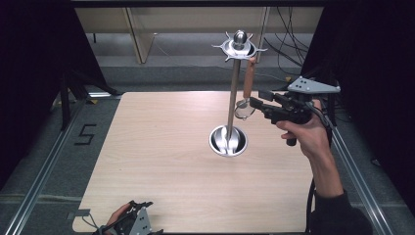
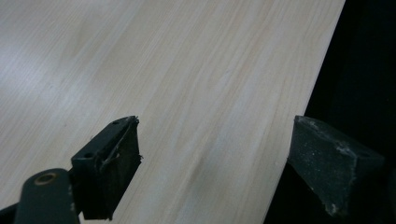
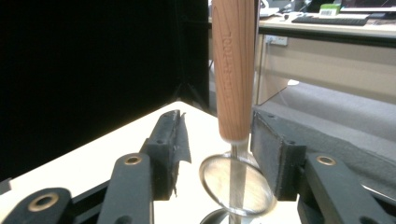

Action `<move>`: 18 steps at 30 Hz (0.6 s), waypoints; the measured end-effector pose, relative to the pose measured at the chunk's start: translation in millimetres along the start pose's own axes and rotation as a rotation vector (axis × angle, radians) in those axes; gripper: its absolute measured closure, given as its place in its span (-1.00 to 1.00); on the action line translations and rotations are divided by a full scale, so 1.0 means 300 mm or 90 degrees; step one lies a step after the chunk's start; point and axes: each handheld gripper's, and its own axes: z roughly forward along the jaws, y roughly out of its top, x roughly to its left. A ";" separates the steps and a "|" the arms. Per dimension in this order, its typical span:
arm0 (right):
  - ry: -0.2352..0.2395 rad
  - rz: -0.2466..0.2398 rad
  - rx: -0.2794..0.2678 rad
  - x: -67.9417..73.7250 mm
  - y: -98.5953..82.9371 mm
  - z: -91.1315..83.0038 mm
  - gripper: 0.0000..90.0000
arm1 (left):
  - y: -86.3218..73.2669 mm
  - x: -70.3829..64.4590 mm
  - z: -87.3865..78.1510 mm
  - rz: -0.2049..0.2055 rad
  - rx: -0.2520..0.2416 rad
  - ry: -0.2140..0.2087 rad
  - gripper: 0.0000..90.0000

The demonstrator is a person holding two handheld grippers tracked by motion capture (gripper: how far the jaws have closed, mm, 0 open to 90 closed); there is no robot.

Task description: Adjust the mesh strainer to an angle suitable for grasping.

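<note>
Straddling with parted jaws, your right gripper (image 1: 255, 101) flanks, without clamping, one wooden-handled utensil (image 3: 232, 70) hanging from the single metal stand (image 1: 234, 88) on the wooden table (image 1: 161, 161), while your left gripper (image 2: 212, 163) gapes wide and empty at the table's near edge.

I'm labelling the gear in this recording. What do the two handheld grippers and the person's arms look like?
Both grippers are black, each topped by a grey three-cornered plate with small holes. The right gripper has a pistol-style handle and a black cable trailing back. The left gripper has brass-coloured pivot rivets and dark, worn jaw pads. The right arm wears a dark sleeve.
</note>
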 end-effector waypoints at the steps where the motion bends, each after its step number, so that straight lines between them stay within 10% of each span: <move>1: -0.011 -0.006 0.006 0.012 -0.019 -0.008 0.14 | 0.000 0.000 0.000 0.000 0.000 0.000 -0.65; 18: -0.020 -0.018 0.042 0.042 -0.130 -0.009 0.02 | 0.000 -0.001 -0.004 0.000 -0.012 -0.010 -0.65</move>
